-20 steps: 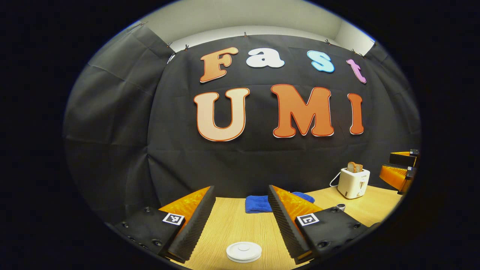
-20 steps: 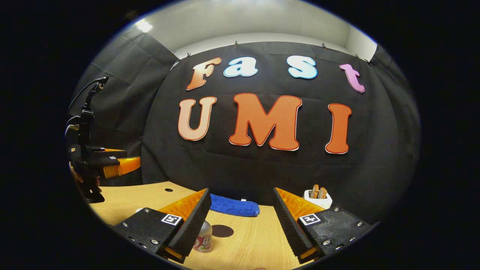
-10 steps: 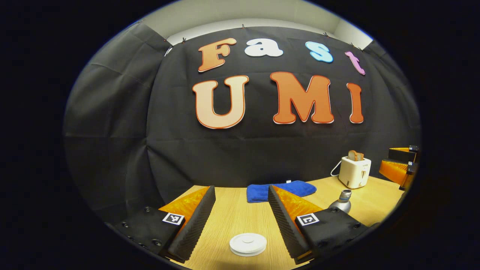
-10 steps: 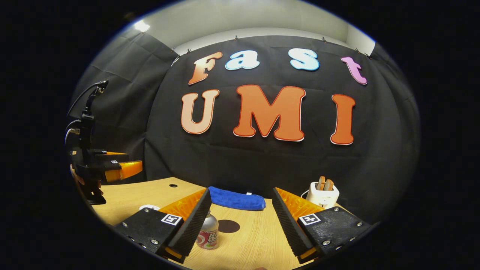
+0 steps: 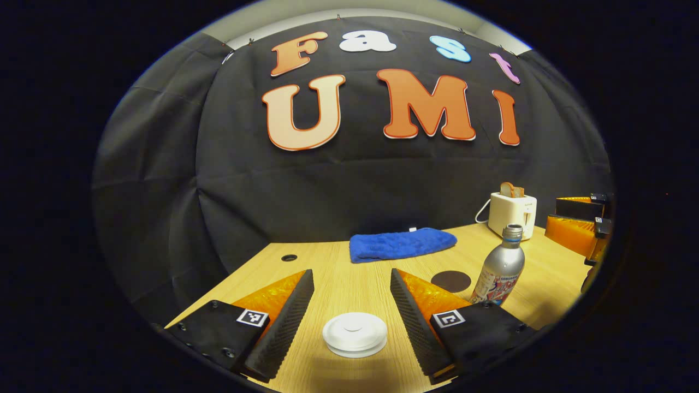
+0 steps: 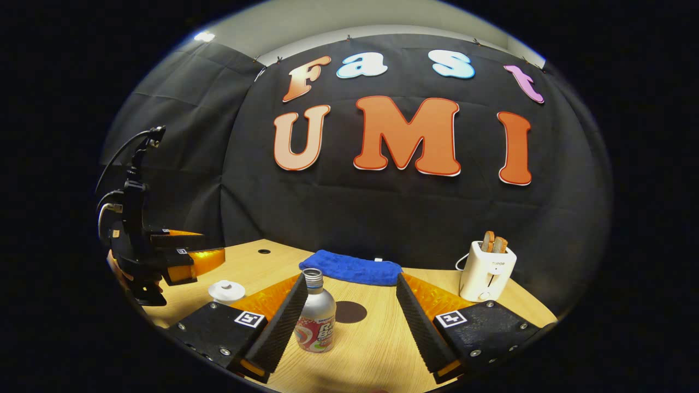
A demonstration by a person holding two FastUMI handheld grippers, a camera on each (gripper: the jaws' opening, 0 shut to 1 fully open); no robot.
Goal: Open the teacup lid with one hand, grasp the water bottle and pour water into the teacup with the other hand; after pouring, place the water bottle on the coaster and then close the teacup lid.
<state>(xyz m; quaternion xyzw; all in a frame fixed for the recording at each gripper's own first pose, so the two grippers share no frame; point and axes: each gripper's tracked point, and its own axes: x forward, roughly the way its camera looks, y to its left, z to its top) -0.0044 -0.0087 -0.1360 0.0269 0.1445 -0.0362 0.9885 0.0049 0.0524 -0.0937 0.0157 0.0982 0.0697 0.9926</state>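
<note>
A white teacup lid [image 5: 355, 334] sits on its cup on the wooden table, low between the fingers of my open left gripper [image 5: 351, 272], which hovers above it without touching. A silver water bottle [image 5: 501, 267] stands upright to the right, beside a dark round coaster [image 5: 450, 281]. In the right gripper view the bottle [image 6: 317, 317] stands just ahead of my open right gripper [image 6: 351, 276], close to its left finger and untouched. The coaster [image 6: 350, 311] lies right behind it. The lidded teacup [image 6: 226, 291] is at the left, under the left gripper [image 6: 215, 257].
A folded blue towel [image 5: 402, 244] lies at the back of the table [image 5: 338, 284] against the black cloth wall. A white toaster [image 6: 487, 270] with bread slices stands at the back right. A small hole [image 5: 289, 257] marks the table's far left.
Both views have tipped downward, so more of the table shows. The bottle, coaster and lidded cup now stand fully in sight. Both grippers stay open and hold nothing.
</note>
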